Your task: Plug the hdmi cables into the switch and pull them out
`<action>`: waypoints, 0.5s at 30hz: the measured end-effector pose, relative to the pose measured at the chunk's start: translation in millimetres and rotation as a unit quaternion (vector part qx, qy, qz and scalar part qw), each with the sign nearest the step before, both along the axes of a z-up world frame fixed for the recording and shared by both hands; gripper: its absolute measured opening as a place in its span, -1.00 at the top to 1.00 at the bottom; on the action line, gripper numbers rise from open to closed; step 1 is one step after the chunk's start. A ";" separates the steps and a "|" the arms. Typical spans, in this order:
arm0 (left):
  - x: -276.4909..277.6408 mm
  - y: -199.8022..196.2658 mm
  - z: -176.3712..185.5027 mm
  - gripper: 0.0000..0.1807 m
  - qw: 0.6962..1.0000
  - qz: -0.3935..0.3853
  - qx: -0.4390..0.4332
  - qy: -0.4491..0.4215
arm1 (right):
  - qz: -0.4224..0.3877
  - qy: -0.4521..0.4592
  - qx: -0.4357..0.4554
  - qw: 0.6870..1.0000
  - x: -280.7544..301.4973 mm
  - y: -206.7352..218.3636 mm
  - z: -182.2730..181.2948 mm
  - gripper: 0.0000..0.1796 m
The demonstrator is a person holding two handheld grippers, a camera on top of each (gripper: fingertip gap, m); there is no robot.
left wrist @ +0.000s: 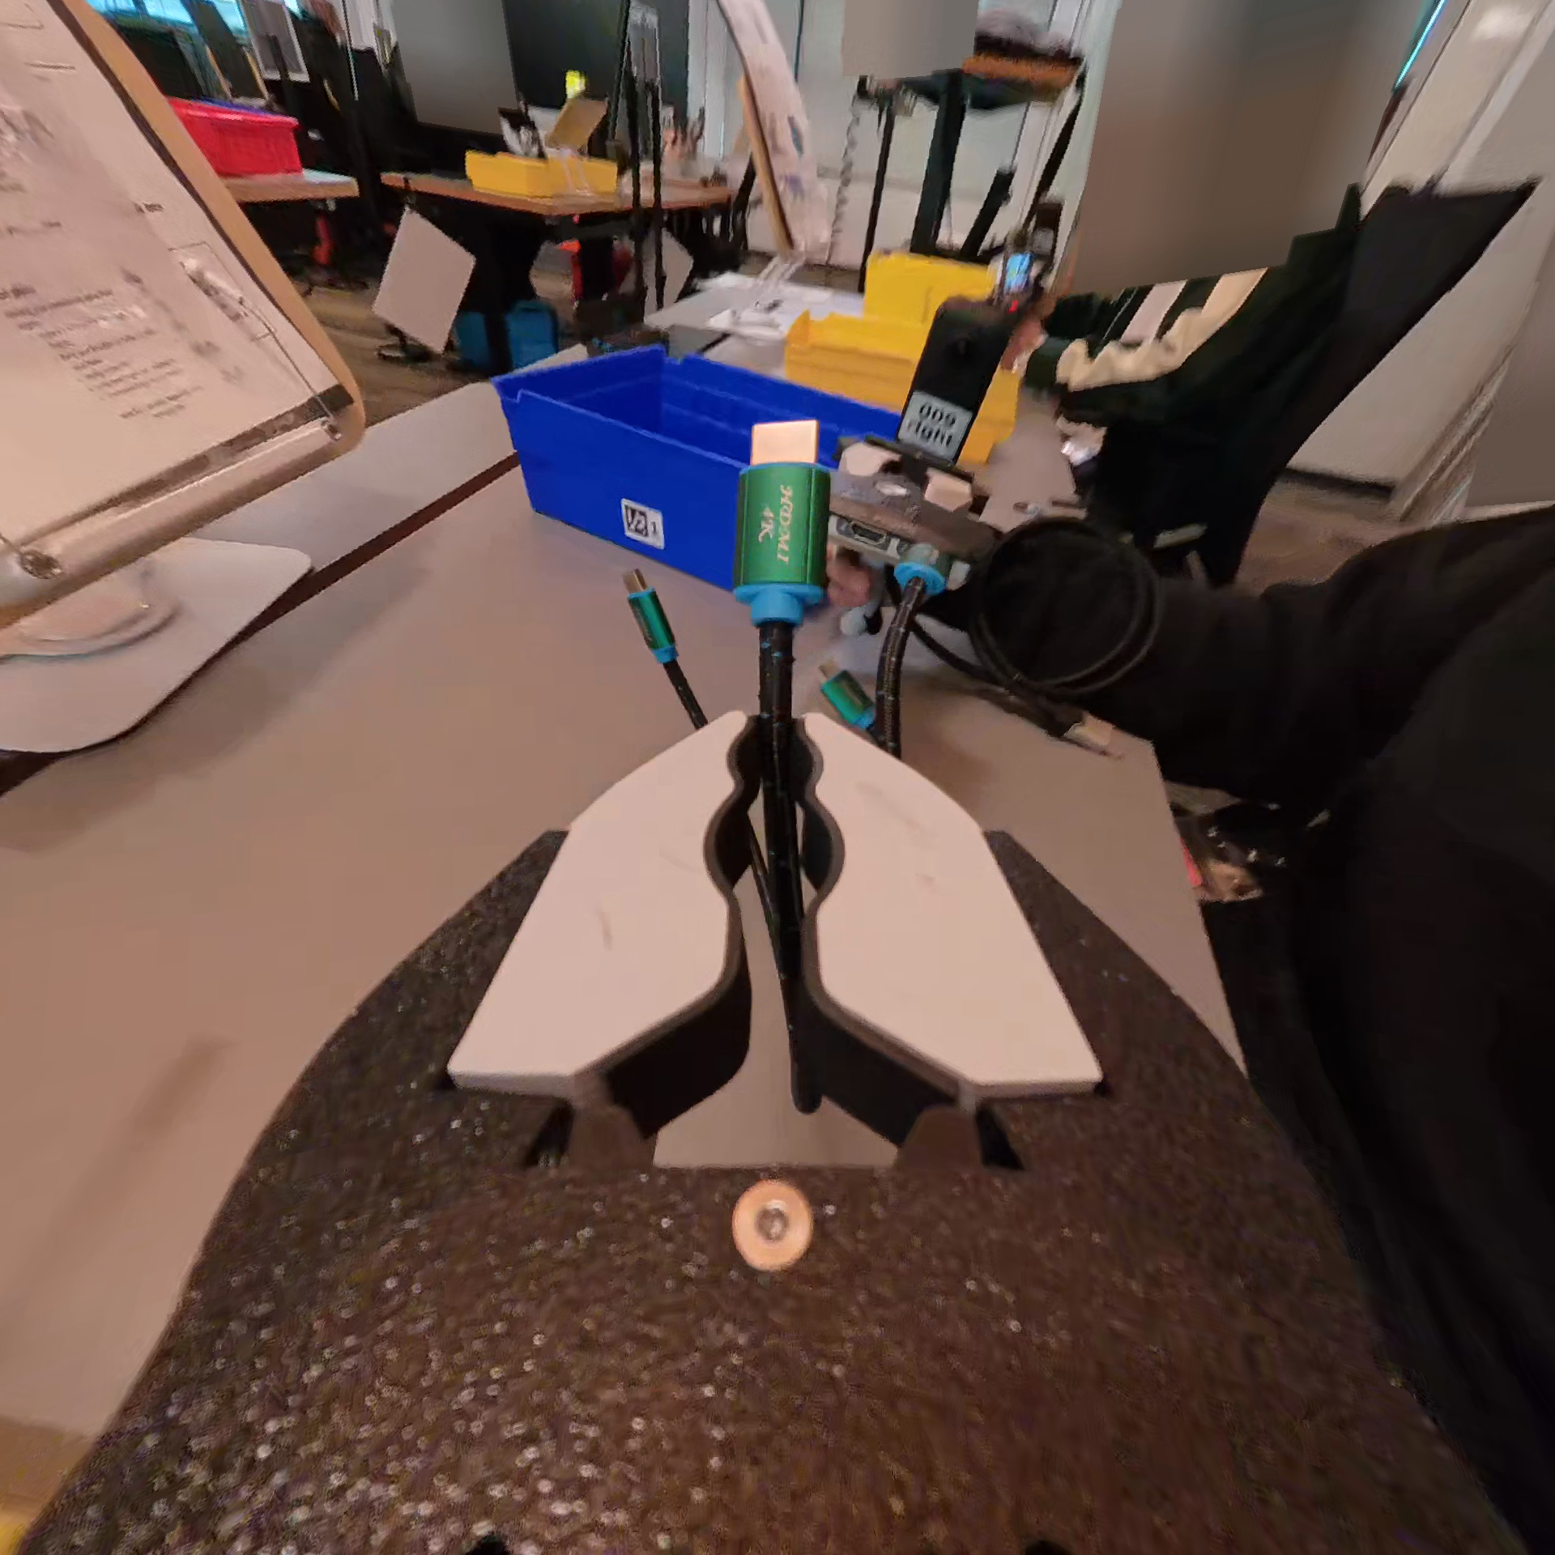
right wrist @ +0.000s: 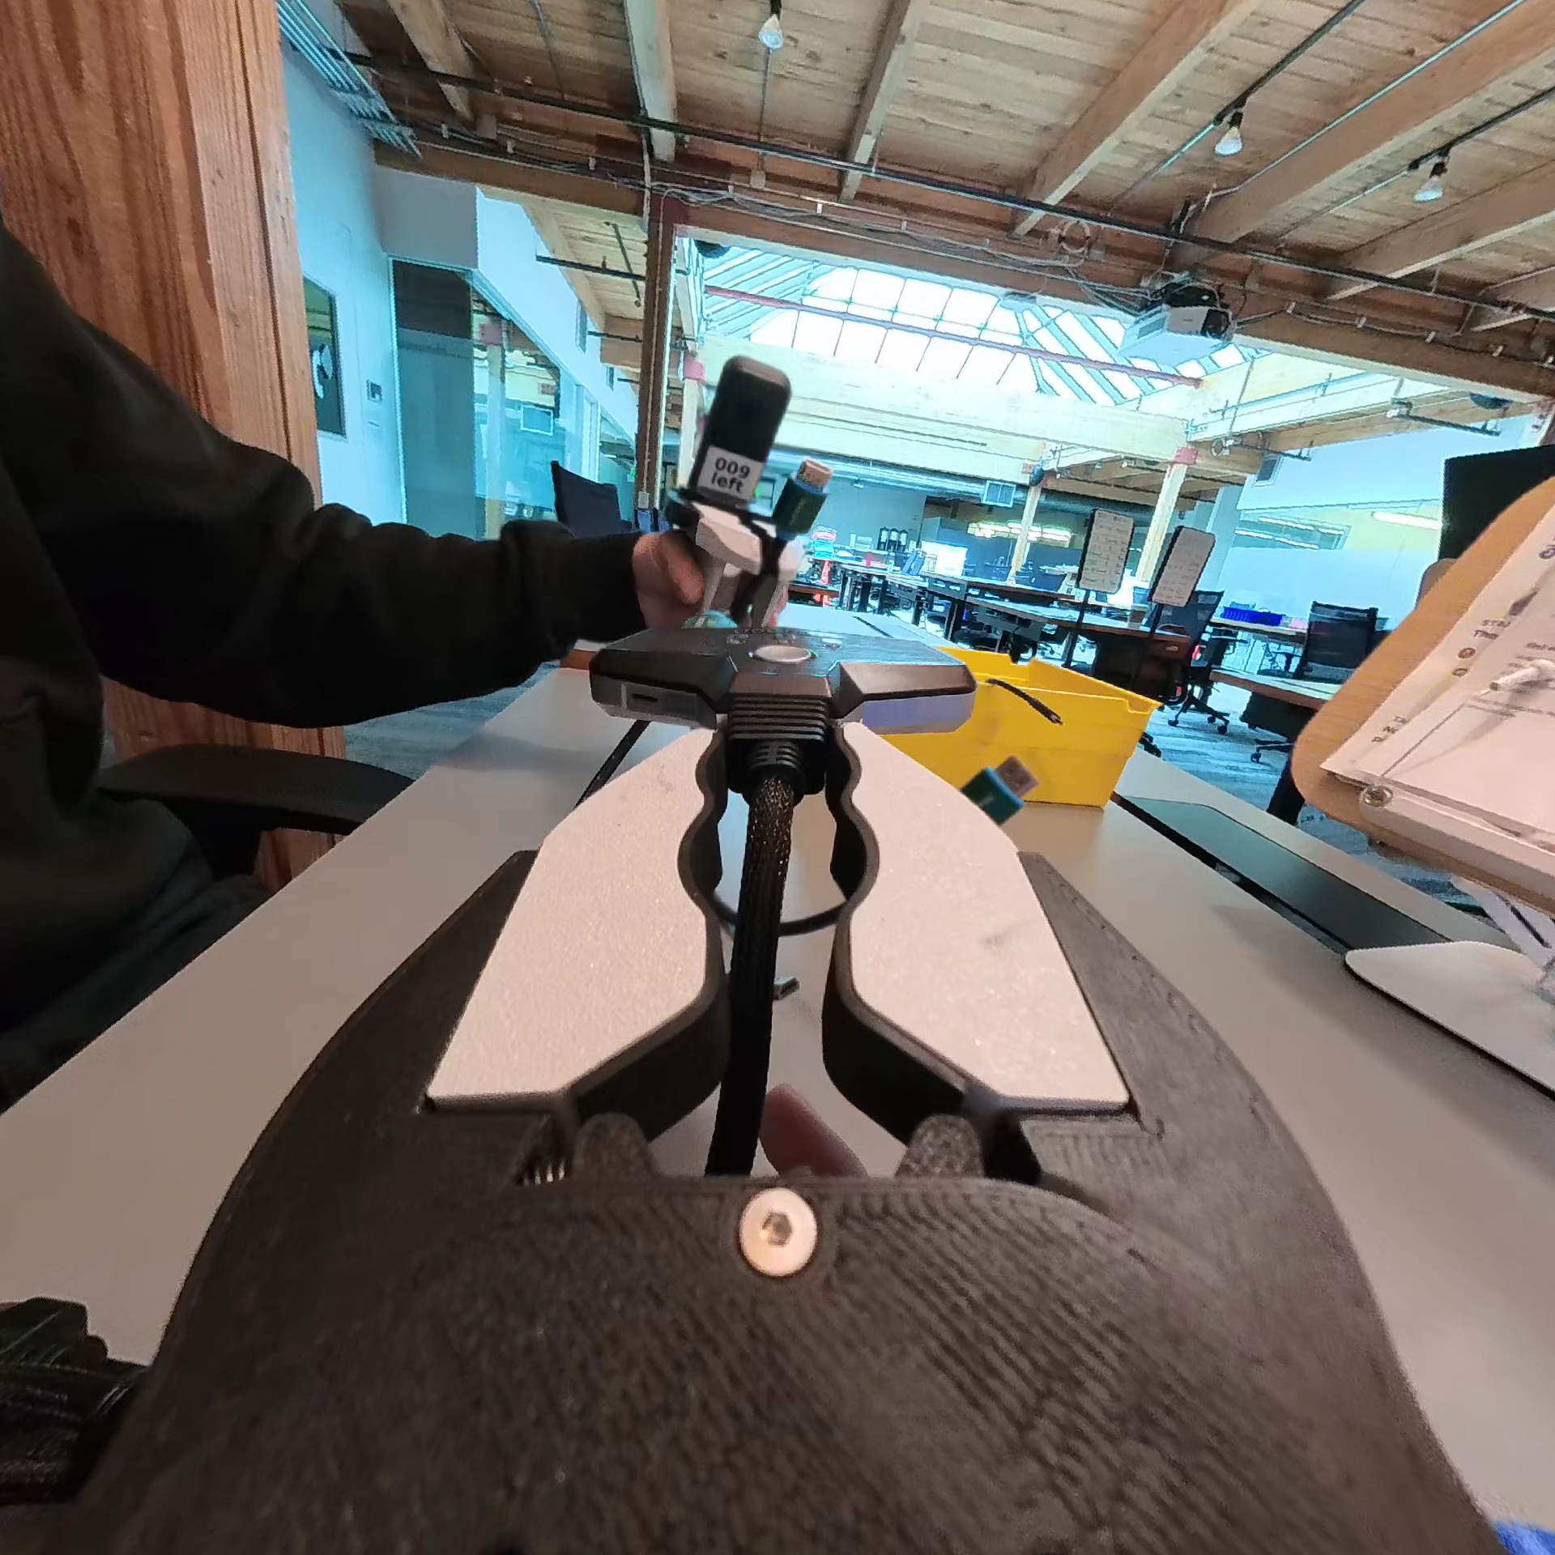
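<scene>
My left gripper is shut on a black braided HDMI cable. Its green plug stands upright above the fingertips, gold tip up, level with the switch and just left of it. My right gripper is shut on the ribbed black cable end at the near side of the black switch and holds it above the table. In the left wrist view the switch has another cable with a blue collar plugged in. The left gripper also shows beyond the switch.
Two loose green plugs lie on the grey table. A blue bin and yellow bins stand behind. A coiled black cable lies right. A document stand is at the left, and a person's dark sleeve at the right.
</scene>
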State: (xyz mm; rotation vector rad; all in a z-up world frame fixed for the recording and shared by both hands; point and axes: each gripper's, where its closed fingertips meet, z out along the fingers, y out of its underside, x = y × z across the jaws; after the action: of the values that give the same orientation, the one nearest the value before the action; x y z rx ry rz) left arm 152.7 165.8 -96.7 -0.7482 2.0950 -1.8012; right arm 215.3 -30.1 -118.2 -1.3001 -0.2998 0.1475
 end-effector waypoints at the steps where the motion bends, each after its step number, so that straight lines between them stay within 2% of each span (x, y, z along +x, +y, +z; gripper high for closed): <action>1: 0.3 -1.5 0.7 0.94 1.000 0.005 0.021 -0.004 | 0.003 -0.002 0.000 1.000 -1.4 0.5 0.3 0.75; 6: 7.7 -5.6 5.0 0.93 0.985 0.065 0.158 -0.002 | 0.021 0.003 0.011 1.000 -7.2 0.0 4.2 0.75; 8: 3.8 -17.1 6.9 0.93 0.972 0.062 0.227 0.010 | 0.038 0.012 0.023 0.999 -10.0 -1.6 6.6 0.75; 12: -0.2 -37.6 0.1 0.93 0.921 0.076 0.377 0.064 | 0.074 0.036 0.025 0.996 -15.5 0.5 4.1 0.75; 15: -5.4 -55.6 -1.4 0.93 0.892 0.061 0.440 0.081 | 0.111 0.052 0.033 0.992 -23.1 -0.3 5.7 0.75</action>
State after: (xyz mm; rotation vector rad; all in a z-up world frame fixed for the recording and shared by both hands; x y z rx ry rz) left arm 147.4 110.2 -98.1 -0.7329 2.5387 -0.5750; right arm 192.2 -30.4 -112.5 -1.1865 -0.3573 0.3896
